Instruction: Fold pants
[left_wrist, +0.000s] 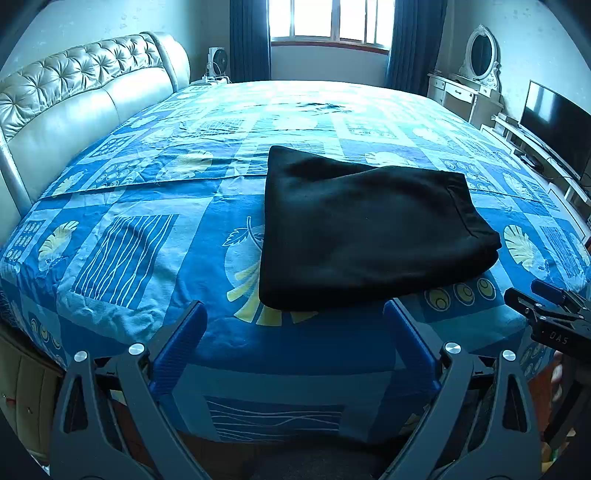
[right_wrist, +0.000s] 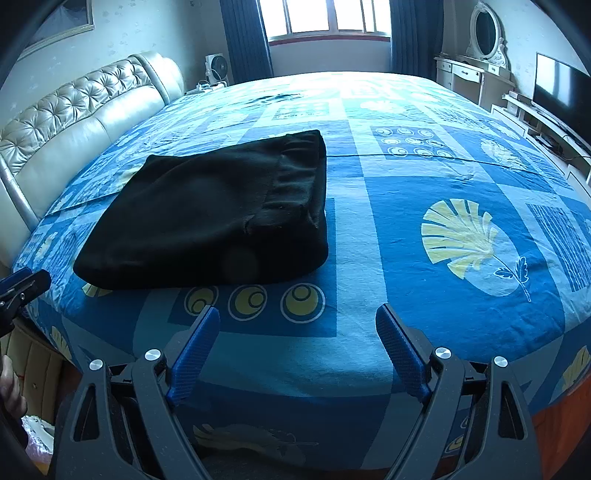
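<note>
Blue patterned bedspread (left_wrist: 147, 206), black pants (left_wrist: 369, 229) folded compactly at frame centre, apparently finished; left gripper (left_wrist: 295, 317) and right gripper (right_wrist: 297, 319) spread, empty, below.

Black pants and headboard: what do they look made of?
Pants: soft matte knit, probably fleece or cotton jersey, judging by the fuzzy surface and gathered waistband. Headboard: glossy cream leather or faux leather, judging by its button tufting and sheen; which one cannot be told.
</note>
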